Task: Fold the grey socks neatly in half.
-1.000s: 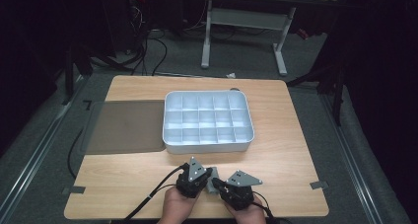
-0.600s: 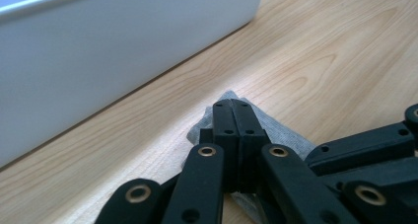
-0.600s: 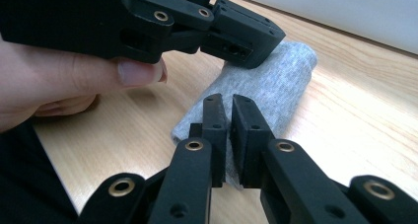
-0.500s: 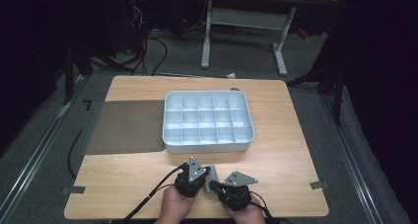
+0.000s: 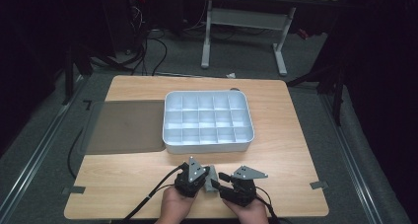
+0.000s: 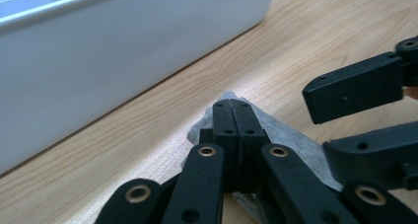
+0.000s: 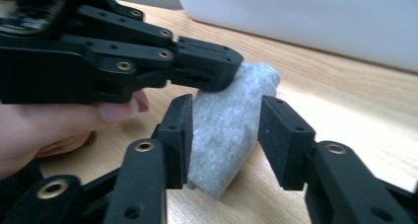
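Grey cloth [image 7: 231, 135], a small folded piece, lay on the wooden table [image 5: 296, 150] near its front edge, just in front of the white compartment tray [image 5: 207, 120]. Left gripper [image 6: 235, 135] was clamped shut on one end of the cloth, jaws pressed together over the fabric. Right gripper [image 7: 224, 135] had just been opening; its jaws stood apart on either side of the cloth, one jaw close against it, the other clear, so no grip was kept. Both hands sat close together by the table's front edge.

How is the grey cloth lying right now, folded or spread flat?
Folded: the grey cloth forms a thick narrow bundle, pinched in the left gripper and sitting between the right gripper's open jaws.
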{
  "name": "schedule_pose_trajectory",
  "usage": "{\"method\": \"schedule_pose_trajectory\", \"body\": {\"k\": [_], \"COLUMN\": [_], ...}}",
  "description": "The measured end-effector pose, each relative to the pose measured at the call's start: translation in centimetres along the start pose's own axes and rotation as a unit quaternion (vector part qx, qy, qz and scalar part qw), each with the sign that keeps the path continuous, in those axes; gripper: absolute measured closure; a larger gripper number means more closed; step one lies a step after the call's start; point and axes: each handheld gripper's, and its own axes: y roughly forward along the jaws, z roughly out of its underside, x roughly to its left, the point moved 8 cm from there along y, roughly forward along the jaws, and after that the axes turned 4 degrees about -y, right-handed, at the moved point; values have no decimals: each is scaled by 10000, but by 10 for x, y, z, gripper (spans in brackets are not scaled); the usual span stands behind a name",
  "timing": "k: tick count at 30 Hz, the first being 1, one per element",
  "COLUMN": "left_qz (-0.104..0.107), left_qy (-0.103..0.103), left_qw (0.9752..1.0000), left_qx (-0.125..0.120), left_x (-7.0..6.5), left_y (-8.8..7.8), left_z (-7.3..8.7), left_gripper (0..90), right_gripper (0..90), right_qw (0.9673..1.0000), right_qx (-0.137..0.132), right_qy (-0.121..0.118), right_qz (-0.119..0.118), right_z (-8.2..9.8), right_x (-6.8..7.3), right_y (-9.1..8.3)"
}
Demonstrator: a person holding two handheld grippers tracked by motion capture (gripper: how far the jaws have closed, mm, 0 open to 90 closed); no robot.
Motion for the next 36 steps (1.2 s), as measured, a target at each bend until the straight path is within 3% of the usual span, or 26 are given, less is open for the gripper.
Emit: {"method": "schedule_pose_trajectory", "body": {"k": [5, 14, 25, 36], "left_qz": [-20, 22, 45, 48], "left_qy": [13, -42, -239, -260], "left_qw": [10000, 10000, 9997, 9996], "left_qx": [-26, -53, -70, -70], "left_x": [0, 0, 9, 10], "left_y": [0, -2, -10, -12], "left_z": [1, 2, 10, 12], "left_gripper": [900, 900, 900, 900], "right_gripper": [508, 447, 482, 539], "right_qw": [9996, 9974, 9954, 9945], "right_qx": [188, 433, 603, 750], "right_qy": [220, 542, 546, 479], "right_qz": [26, -170, -506, -549], "right_z": [5, 9, 9, 7], "right_x": [-2, -5, 3, 6], "right_y": [7, 17, 27, 31]}}
